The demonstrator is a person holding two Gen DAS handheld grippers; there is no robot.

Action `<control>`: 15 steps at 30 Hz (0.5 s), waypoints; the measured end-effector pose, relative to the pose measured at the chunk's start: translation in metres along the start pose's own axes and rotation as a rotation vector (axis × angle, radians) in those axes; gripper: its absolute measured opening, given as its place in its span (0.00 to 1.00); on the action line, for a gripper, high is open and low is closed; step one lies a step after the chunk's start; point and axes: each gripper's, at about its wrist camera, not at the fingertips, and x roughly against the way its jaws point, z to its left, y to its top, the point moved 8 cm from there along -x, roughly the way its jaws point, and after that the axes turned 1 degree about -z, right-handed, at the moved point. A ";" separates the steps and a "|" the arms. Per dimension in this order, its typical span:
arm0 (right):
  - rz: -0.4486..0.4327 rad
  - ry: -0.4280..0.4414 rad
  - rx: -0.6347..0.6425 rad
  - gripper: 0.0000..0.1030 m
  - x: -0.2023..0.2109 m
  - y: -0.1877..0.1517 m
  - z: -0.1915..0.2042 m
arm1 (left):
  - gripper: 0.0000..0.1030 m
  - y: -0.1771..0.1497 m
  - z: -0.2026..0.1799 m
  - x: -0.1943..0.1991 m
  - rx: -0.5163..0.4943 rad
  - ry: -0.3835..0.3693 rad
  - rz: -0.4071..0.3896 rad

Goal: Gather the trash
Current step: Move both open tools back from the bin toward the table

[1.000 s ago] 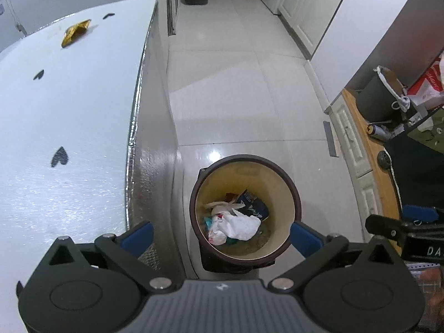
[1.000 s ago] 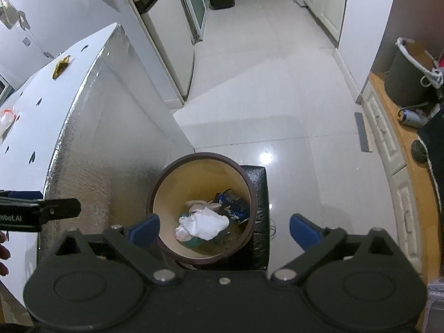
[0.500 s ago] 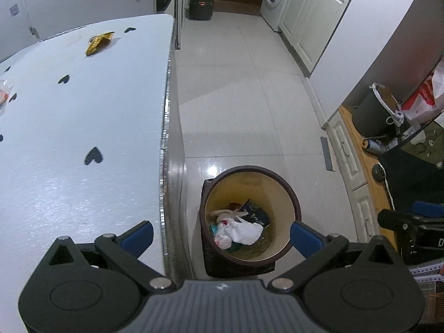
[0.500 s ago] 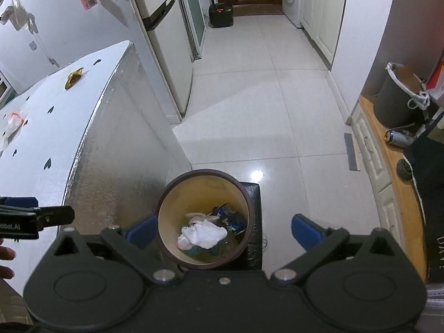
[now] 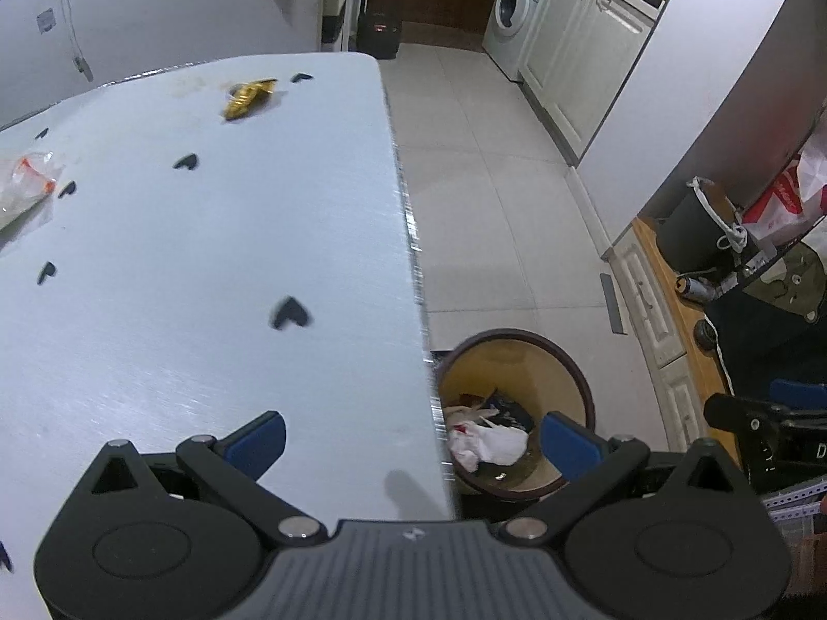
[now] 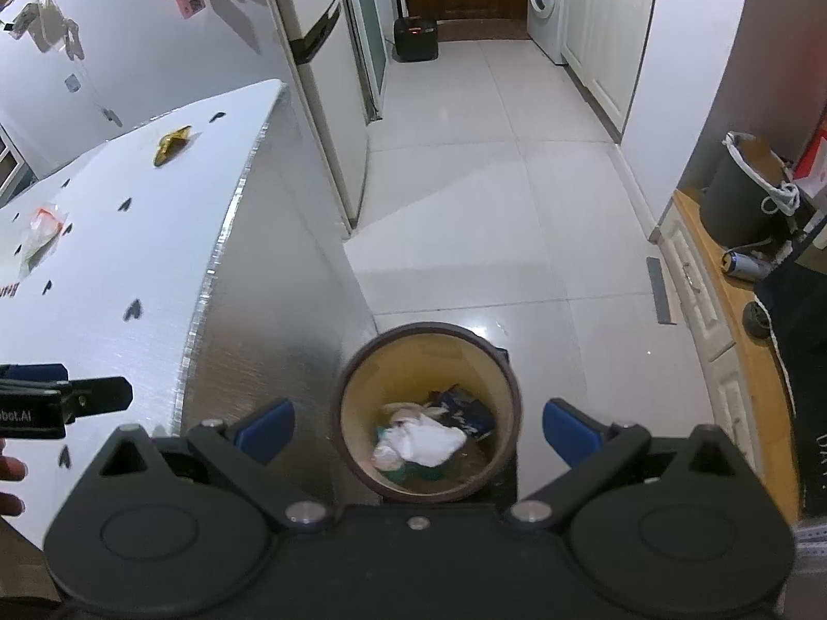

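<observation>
A round brown bin [image 5: 581, 387] [image 6: 504, 367] stands on the floor beside the table and holds white crumpled trash [image 6: 421, 444] [image 5: 491, 442] and a dark wrapper. A gold wrapper [image 5: 248, 95] [image 6: 170, 147] lies at the table's far end. A clear plastic bag with orange print [image 5: 23, 181] [image 6: 44, 230] lies at the table's left. My left gripper [image 5: 413, 439] is open and empty over the table's right edge. My right gripper [image 6: 418, 426] is open and empty above the bin.
The white table [image 5: 207, 258] has black heart marks and a silver side [image 6: 269, 284]. A fridge [image 6: 320, 77] stands behind it. A grey bucket [image 6: 744, 191] and a can [image 6: 741, 264] sit on a wooden counter at the right. White cabinets and a washing machine [image 5: 509, 13] line the far wall.
Both grippers have risen and tilted up, so more of the room shows. The left one has shifted left from over the bin to over the table's edge. Both stay open.
</observation>
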 end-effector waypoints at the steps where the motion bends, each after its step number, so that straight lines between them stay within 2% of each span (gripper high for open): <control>1: -0.003 0.002 -0.001 1.00 0.000 0.001 0.008 | 1.00 0.001 0.007 0.002 -0.002 0.001 -0.003; 15: -0.028 0.021 0.003 1.00 -0.014 0.019 0.123 | 1.00 0.023 0.127 0.022 0.014 0.020 -0.034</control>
